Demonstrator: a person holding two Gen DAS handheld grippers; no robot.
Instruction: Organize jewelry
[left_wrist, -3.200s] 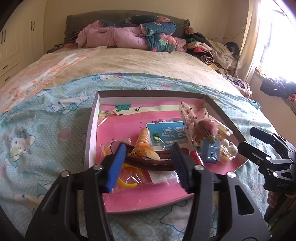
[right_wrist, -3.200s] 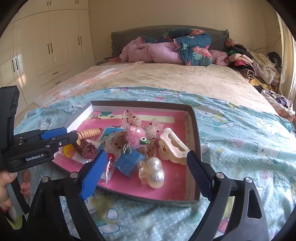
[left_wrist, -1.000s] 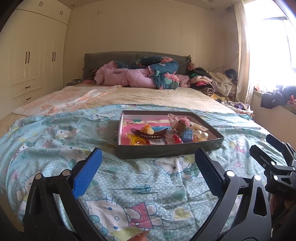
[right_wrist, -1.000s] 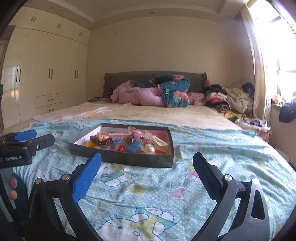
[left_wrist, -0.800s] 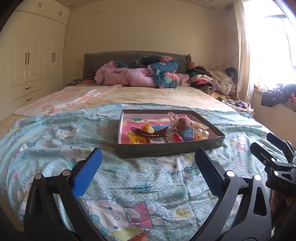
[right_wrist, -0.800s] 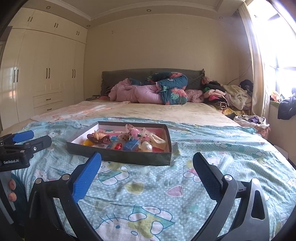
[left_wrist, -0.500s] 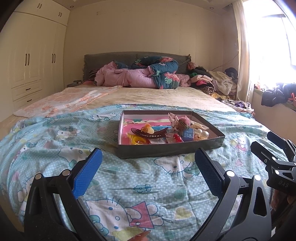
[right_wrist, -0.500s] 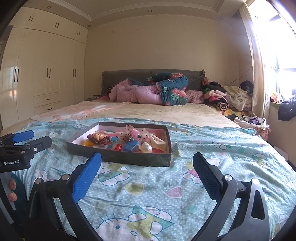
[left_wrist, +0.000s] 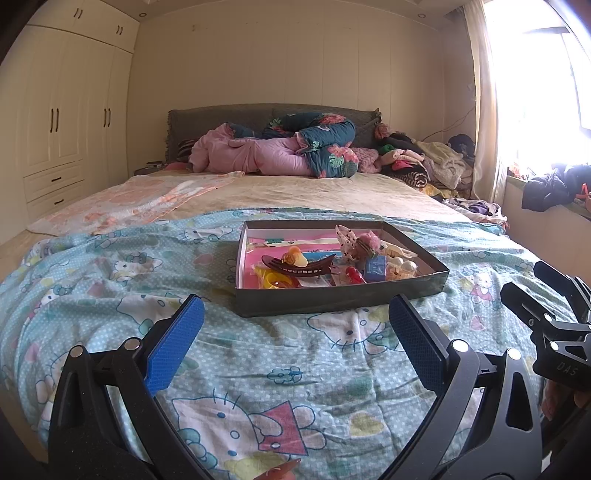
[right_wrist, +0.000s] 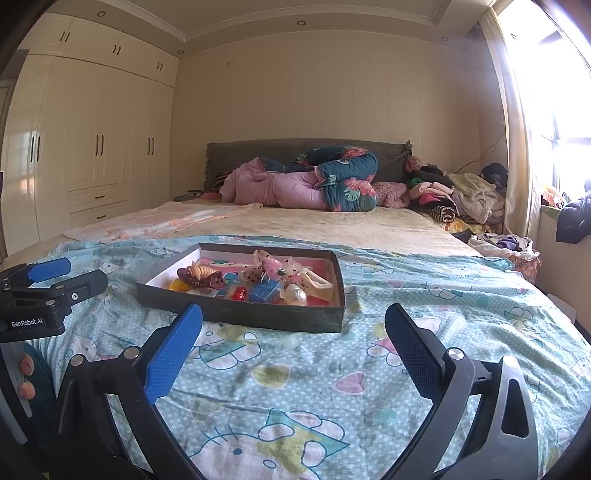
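Both grippers are now standing well back from the box, whereas 3.2 s ago the left one was reaching inside it around the dark hair clip; over the last 1 s neither view is changing much. Bed (left_wrist: 303, 192): it is filling both views, with a cartoon-print blanket (left_wrist: 258, 354) covering its near part. Box (left_wrist: 340, 295): this shallow dark box with a pink floor is lying on the blanket, ahead of both grippers and apart from them. Left gripper (left_wrist: 295, 332): its 2 blue-padded fingers are standing wide apart and gripping nothing. Right gripper (right_wrist: 293, 332): it is likewise spread wide and empty, hanging over bare blanket. Contents: all the small pieces are sitting inside the box, among them a dark hair clip (left_wrist: 295, 266) with an orange piece resting on it, a cream claw clip (right_wrist: 317, 282), a blue card (left_wrist: 376, 266), a pearl ornament (right_wrist: 295, 293) and a red bead (left_wrist: 352, 273). No piece is showing on the blanket outside the box. Judging by this, the gathering is looking finished, or close to it; the pieces are still lying jumbled and overlapping, so any finer sorting is remaining.
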